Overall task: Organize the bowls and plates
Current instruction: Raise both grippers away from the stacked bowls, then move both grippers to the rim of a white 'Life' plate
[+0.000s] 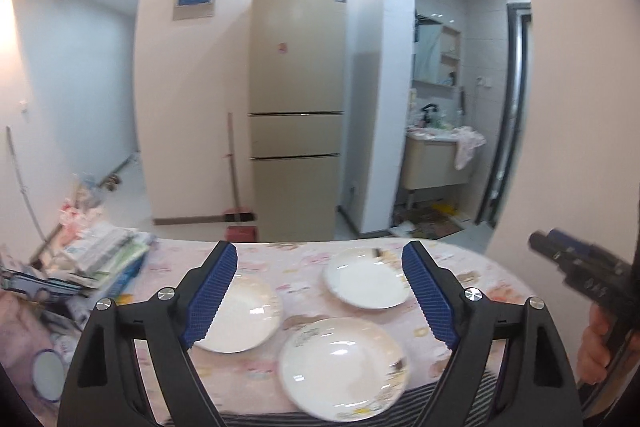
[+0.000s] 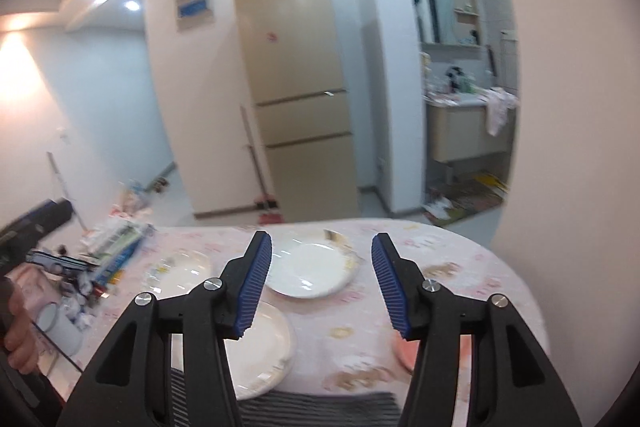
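— So, what are the claws doing?

— I have my left claw [image 1: 320, 291] spread wide above the bench [image 1: 304, 267], nothing between its blue pads. My right claw [image 2: 322, 279] is released too, its jaws apart and empty, hovering over the bench's near side.

— Where are the plates?

— Three white ones lie apart on the pink patterned cloth. From the left wrist, the near plate [image 1: 344, 367] sits closest to me, just above a striped cloth at the bench edge. The left plate [image 1: 244, 315] is partly hidden behind my left pad. The far plate [image 1: 366, 277] lies toward the right, close to the far edge.

— Anything else on the bench?

— A heap of packets [image 1: 108, 259] at the left end, and a white mug [image 2: 60, 327] near it. A pink thing [image 2: 404, 351] peeks out behind my right finger; I cannot tell what it is.

— And beyond?

— A beige fridge [image 1: 296, 107] against the far wall, a broom leaning beside it.
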Demonstrator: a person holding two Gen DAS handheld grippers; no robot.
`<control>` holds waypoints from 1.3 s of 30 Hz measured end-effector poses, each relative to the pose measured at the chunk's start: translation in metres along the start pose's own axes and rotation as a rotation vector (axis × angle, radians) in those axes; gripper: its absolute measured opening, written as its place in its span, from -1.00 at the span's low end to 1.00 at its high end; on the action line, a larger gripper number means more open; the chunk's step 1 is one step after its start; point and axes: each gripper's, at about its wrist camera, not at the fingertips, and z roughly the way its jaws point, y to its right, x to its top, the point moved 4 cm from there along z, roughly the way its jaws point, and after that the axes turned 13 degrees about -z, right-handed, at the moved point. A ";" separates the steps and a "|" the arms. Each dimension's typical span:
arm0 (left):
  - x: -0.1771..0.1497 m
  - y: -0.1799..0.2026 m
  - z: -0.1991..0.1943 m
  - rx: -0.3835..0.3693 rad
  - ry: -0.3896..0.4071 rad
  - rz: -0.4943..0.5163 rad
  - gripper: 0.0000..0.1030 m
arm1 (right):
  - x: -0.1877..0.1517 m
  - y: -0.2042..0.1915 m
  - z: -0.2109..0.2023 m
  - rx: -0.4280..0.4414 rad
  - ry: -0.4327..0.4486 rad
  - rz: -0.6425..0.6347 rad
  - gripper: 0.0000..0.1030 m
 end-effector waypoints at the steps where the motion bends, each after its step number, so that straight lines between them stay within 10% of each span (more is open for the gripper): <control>1: -0.003 -0.005 -0.006 0.010 0.009 0.009 0.68 | 0.000 -0.007 0.001 0.014 0.017 -0.001 0.16; 19: 0.024 -0.078 -0.090 0.072 0.064 -0.031 0.72 | 0.002 -0.067 0.007 0.072 -0.014 -0.058 0.18; 23: 0.017 -0.076 -0.066 0.096 0.070 -0.033 0.72 | -0.004 -0.063 0.017 0.045 -0.016 -0.068 0.18; 30: -0.031 -0.066 0.015 -0.085 -0.069 -0.132 0.72 | -0.028 -0.056 0.043 0.145 0.025 0.063 0.18; 39: -0.074 -0.091 0.091 0.059 -0.025 -0.106 0.72 | -0.053 -0.062 0.097 0.091 -0.035 -0.020 0.18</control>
